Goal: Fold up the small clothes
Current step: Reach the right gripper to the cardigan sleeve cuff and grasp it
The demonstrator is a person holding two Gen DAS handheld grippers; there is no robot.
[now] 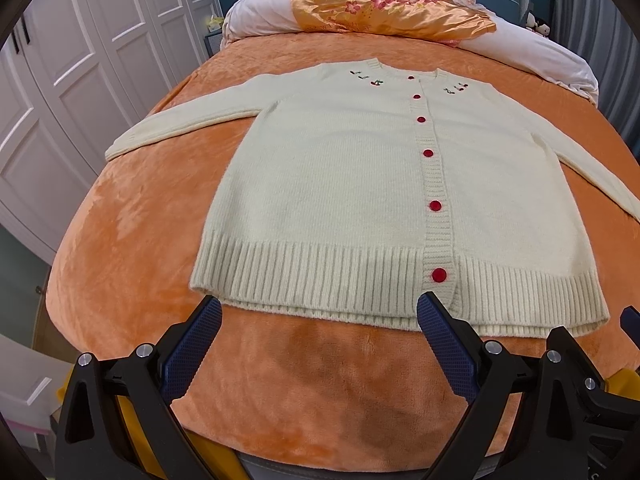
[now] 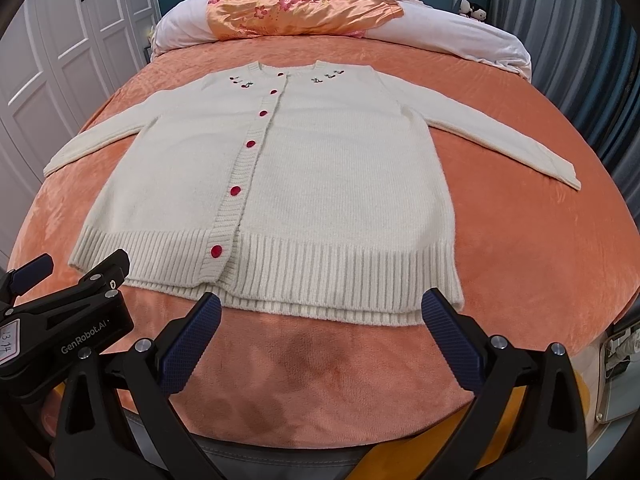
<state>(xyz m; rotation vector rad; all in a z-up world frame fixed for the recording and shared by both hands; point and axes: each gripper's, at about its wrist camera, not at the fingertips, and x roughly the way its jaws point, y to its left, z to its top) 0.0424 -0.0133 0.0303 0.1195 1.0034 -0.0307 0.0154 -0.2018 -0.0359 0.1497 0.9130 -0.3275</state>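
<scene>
A: Cardigan [image 1: 340,184], where?
B: Flat on the bed [image 1: 132,220], front up, buttoned, hem nearest, collar toward the pillow [image 1: 256,16]. Cream knit, red buttons [image 1: 439,275] down the placket, small cherries stitched by the collar.

A: Sleeves?
B: Both spread out to the sides, lying on the orange blanket.

A: Left gripper [image 1: 320,320]?
B: Spread wide, nothing between the blue pads [image 1: 192,352]. Low over bare blanket just short of the hem, tips near the ribbing; touching or not, cannot tell.

A: Right gripper [image 2: 322,316]?
B: Also spread wide, empty. Near the hem's right half, the left gripper beside it at the left edge of the right wrist view.

A: Behind the cardigan?
B: White pillow with an orange floral cloth [image 2: 296,8] over it, blue headboard beyond. White wardrobe [image 1: 80,80] to the left.
</scene>
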